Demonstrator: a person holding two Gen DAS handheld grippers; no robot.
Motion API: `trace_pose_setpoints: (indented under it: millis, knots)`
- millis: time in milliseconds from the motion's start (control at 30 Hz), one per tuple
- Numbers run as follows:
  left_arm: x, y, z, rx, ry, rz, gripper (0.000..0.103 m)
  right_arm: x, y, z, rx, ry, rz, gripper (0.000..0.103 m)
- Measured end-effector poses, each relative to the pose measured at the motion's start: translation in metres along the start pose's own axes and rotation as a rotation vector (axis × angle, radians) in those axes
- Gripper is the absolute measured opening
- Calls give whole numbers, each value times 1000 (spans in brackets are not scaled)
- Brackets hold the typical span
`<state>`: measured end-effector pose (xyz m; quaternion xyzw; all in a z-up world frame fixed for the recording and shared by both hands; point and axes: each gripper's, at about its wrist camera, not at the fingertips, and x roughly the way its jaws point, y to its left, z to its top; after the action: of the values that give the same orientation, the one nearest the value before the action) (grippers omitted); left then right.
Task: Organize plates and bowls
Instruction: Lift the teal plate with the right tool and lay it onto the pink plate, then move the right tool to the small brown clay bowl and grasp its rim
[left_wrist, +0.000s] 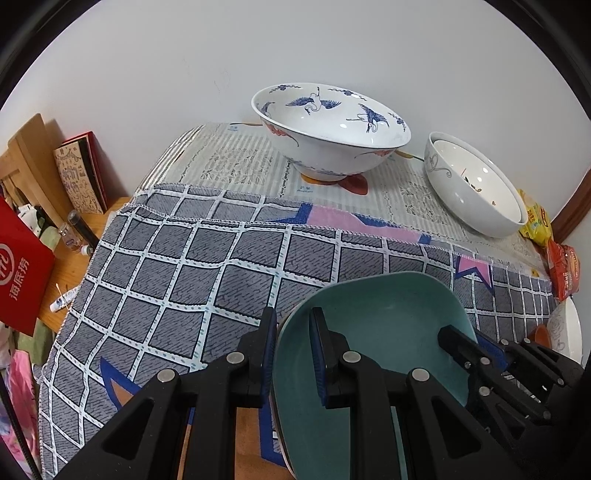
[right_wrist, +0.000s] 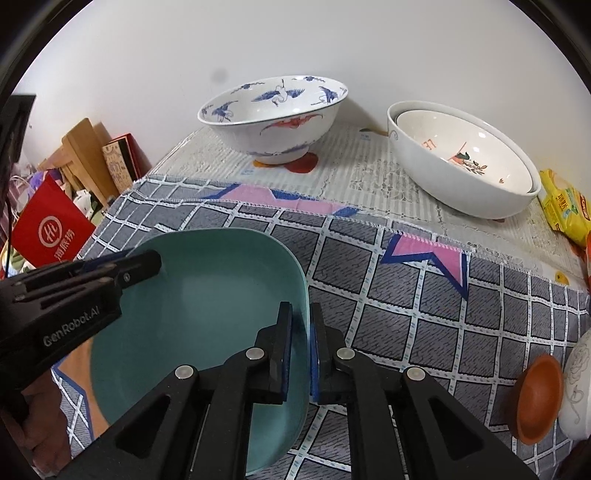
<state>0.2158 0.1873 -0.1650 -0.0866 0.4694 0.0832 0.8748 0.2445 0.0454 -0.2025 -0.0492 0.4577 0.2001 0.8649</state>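
Observation:
A teal square plate is held over the checked cloth by both grippers. My left gripper is shut on its left rim, and it also shows in the right wrist view. My right gripper is shut on its right rim, and it also shows in the left wrist view. A white bowl with blue cranes stands at the back. Two nested white bowls stand tilted at the back right.
A small brown dish leans against a white patterned bowl at the right edge. Yellow and red snack packets lie at the far right. A red bag, books and small bottles stand on a wooden shelf to the left. A wall lies behind.

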Motion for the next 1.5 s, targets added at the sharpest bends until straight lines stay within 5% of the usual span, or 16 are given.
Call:
trace_pose_setpoints:
  millis: [367,733,1133,1333,1500]
  knots:
    - [-15,-5,-2,48,-4,59,35,-3,3,-6,-46,-1,-18,12]
    - [-61,-53,-4,101,-70,20,36,-75,-32,-17,15,-82,-37,34]
    - [-67,-160,-33,190,-28,-102,36,-200,-180,-80,257,-231,-277,39]
    - [-64,-198,-44,224,-10,-147,45,-227,-260,-138,415,-200,-379,39]
    - [-58,-219,-54,254,7,-154,45,-218,-302,-188,540,-124,-376,39]
